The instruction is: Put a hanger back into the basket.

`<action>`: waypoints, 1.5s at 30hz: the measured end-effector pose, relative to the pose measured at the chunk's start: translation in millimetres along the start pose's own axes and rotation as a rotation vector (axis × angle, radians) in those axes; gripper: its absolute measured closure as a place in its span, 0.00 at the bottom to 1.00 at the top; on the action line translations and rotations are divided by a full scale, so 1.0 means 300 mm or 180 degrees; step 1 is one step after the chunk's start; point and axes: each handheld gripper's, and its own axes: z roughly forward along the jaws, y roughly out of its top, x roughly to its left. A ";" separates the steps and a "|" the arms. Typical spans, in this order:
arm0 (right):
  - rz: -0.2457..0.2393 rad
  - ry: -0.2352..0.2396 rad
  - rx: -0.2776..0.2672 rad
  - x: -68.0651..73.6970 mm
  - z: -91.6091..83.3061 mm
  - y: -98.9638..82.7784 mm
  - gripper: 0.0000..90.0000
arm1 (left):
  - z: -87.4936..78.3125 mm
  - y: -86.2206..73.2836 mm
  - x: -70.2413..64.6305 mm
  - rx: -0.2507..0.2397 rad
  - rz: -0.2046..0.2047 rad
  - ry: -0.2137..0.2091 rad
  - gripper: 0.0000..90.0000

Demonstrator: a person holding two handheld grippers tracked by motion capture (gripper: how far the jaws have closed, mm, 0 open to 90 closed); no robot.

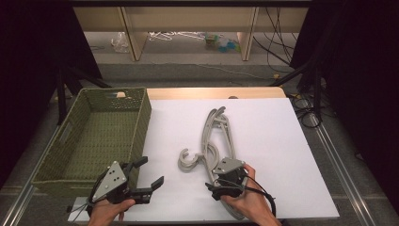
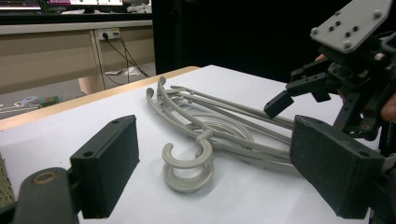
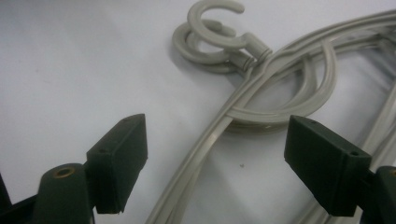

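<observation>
Two grey plastic hangers [image 1: 214,136] lie stacked on the white table top, their hooks [image 1: 188,161] curling toward the left. In the right gripper view the hooks [image 3: 212,35] lie at the top. My right gripper [image 3: 215,140] is open and low over the hangers' lower arm [image 3: 201,154], which runs between its jaws without touching the pads. In the high view the right gripper [image 1: 212,181] sits on the hangers' near end. My left gripper [image 1: 148,174] stands open near the front edge, beside the basket and pointing right at the hooks [image 2: 189,163], with nothing between its fingers.
A green woven basket [image 1: 141,122] stands at the table's left, close to my left gripper. The white sheet [image 1: 273,141] extends right of the hangers. Beyond the table's far edge are wooden furniture legs [image 1: 134,37] and cables on the floor.
</observation>
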 end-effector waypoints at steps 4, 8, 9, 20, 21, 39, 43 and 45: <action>-0.0005 -0.0030 0.0151 -0.003 0.043 0.009 0.30 | 0.000 0.000 -0.003 0.0007 -0.0020 -0.0006 0.17; 0.0031 0.0041 0.0323 -0.011 0.067 0.022 0.34 | -0.001 0.001 0.001 -0.0006 -0.0004 -0.0008 0.17; 0.0031 0.0041 0.0323 -0.011 0.067 0.022 0.34 | -0.001 0.001 0.001 -0.0007 0.0001 -0.0010 0.17; 0.0320 0.0316 0.0699 -0.035 0.116 0.033 0.54 | 0.000 0.000 -0.001 0.0000 -0.0019 -0.0013 0.17; 0.0315 0.0324 0.0692 -0.037 0.120 0.033 0.55 | 0.000 0.000 -0.001 -0.0002 -0.0021 -0.0013 0.17; 0.0431 0.0418 0.0741 -0.057 0.074 0.060 0.73 | -0.001 0.002 -0.001 -0.0005 -0.0026 -0.0030 0.17; 0.0437 0.0427 0.0715 -0.068 0.040 0.056 0.74 | -0.002 0.003 -0.001 -0.0002 0.0007 -0.0042 0.17; 0.0450 0.0417 0.0709 -0.075 0.024 0.052 0.75 | -0.001 0.003 0.001 0.0006 0.0024 -0.0051 0.17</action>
